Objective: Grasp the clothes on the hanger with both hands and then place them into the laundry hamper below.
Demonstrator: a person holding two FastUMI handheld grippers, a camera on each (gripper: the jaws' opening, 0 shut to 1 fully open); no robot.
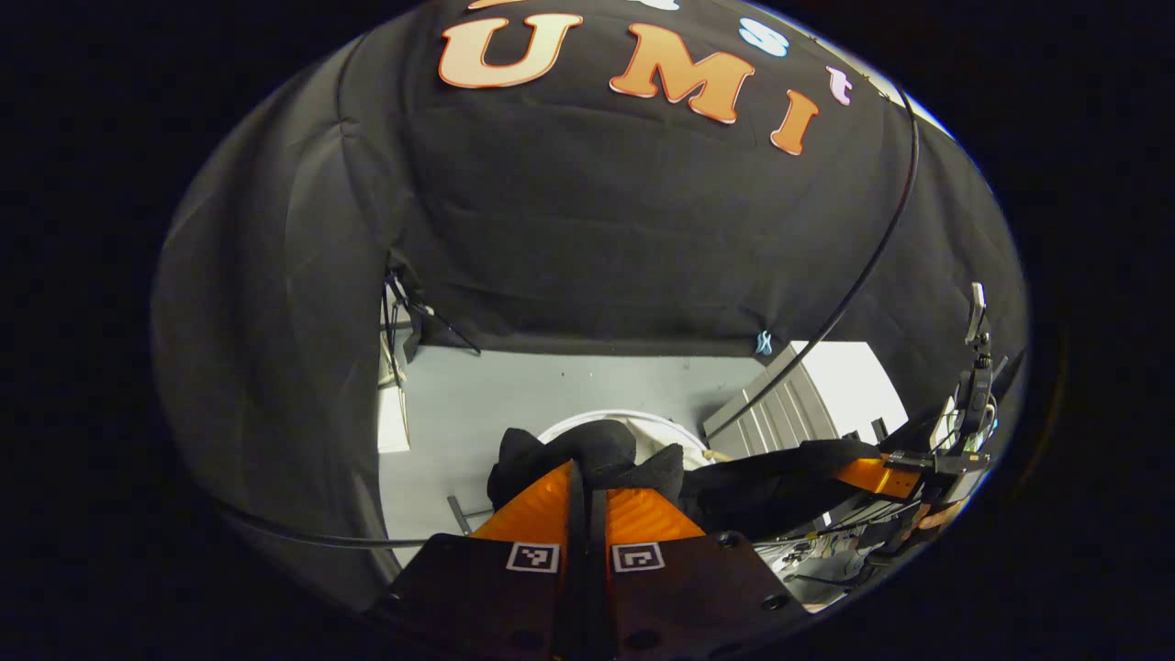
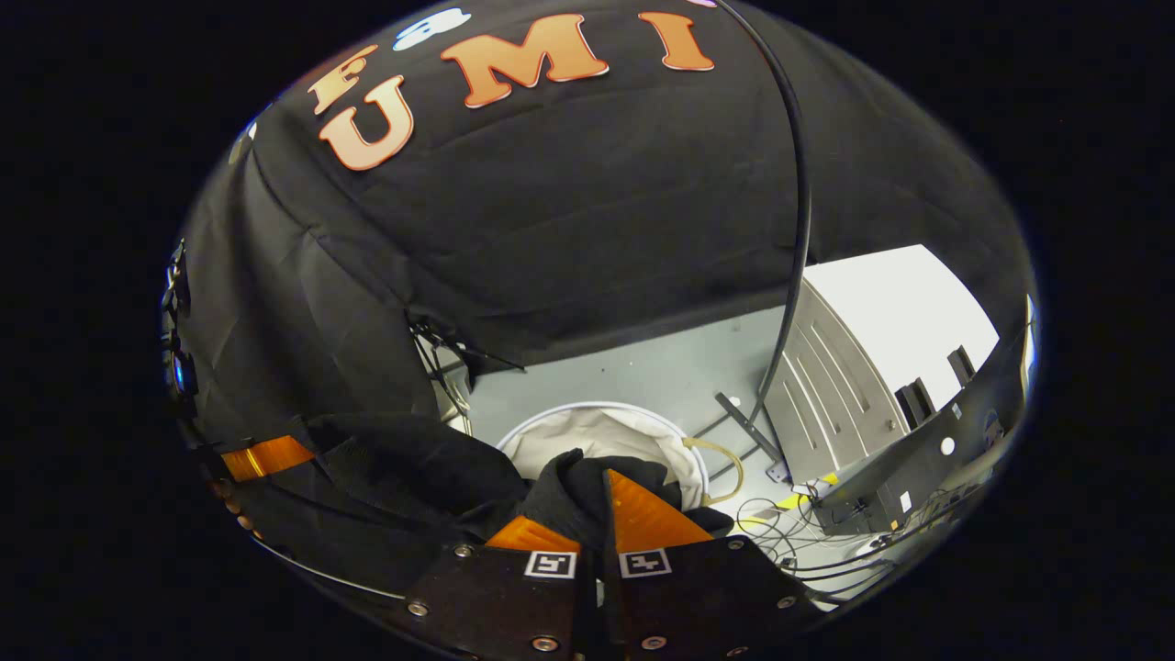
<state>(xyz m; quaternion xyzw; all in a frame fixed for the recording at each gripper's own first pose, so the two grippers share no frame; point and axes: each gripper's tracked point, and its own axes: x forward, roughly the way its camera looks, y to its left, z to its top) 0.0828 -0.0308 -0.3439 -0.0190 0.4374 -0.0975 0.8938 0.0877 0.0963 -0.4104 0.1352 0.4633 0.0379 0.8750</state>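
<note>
A black garment point(image 1: 597, 454) bunches between the fingers of my left gripper point(image 1: 586, 470), which is shut on it. The cloth stretches off to the right to the other gripper point(image 1: 867, 475), held far off at the right edge. In the right gripper view my right gripper point(image 2: 601, 482) is shut on the same black garment point(image 2: 413, 468), which spreads left toward the other gripper point(image 2: 266, 456). Below and beyond the cloth stands the round white laundry hamper point(image 2: 601, 427), its rim also peeking above the cloth in the left gripper view as the hamper point(image 1: 643, 420).
A black bar point(image 2: 800, 202) of the clothes rack curves overhead and runs down to the grey floor point(image 2: 661, 372). A white ribbed cabinet point(image 2: 826, 386) stands to the right, with loose cables point(image 2: 780, 532) on the floor beside it. A tripod point(image 1: 975, 367) stands at far right.
</note>
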